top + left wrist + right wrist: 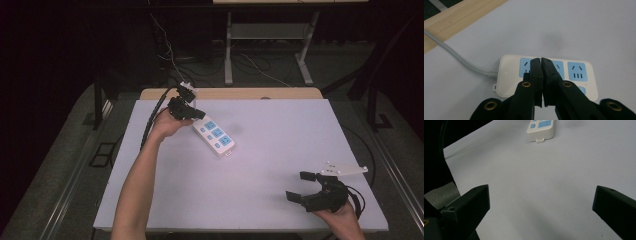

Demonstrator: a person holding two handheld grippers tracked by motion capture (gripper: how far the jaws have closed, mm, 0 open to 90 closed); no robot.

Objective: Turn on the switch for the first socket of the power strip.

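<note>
Two sets of fingers work over one white surface [280, 130]; the left gripper [196, 114] has its fingers clenched together with nothing between them, tips over the cord end of the power strip [214, 135], which lies left of centre; its grey cord [461, 60] runs toward the wooden far edge [461, 15]; the right gripper [304, 186], fingers spread and released, hovers near the front right corner, well apart from the strip, bare surface between.
</note>
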